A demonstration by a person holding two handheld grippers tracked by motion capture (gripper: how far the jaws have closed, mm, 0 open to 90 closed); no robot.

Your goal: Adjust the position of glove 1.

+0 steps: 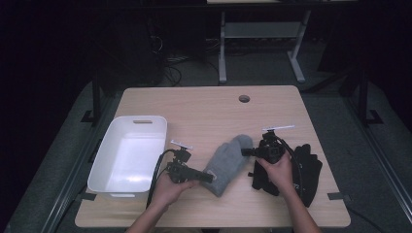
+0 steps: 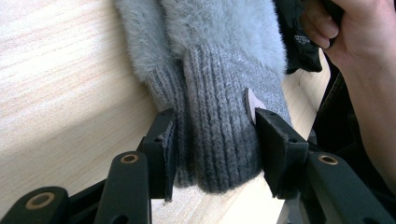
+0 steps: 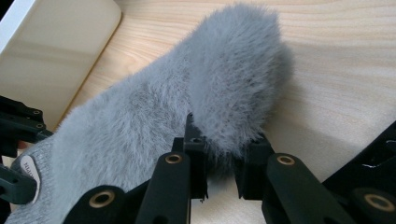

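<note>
At the left of the wooden table (image 1: pixel 204 111) sits a white plastic bin (image 1: pixel 128 154), open side up and seemingly holding nothing, its long side running away from the person. Just to its right, the left hand (image 1: pixel 167 188) holds the left gripper (image 1: pixel 206 176), which points rightward at the ribbed cuff of a grey fuzzy mitten (image 1: pixel 227 162). In the left gripper view the two black jaws stand on either side of that knitted cuff (image 2: pixel 219 135), pressed against it so the cuff is pinched between them, with a small pale tag (image 2: pixel 252 105) showing beside the right-hand jaw. The mitten lies flat on the table near its middle front, slanting from the cuff at lower left up to its fluffy tip at upper right. There the right gripper (image 1: pixel 245 152), held by the right hand (image 1: pixel 277 171), points leftward at the mitten's tip; in the right gripper view its jaws are closed narrowly on a tuft of the furry end (image 3: pixel 233 98), with the bin's corner (image 3: pixel 56 51) visible farther off. To the right, beneath and beside the right hand, a black glove (image 1: pixel 307 171) lies on the table near its right edge.
</note>
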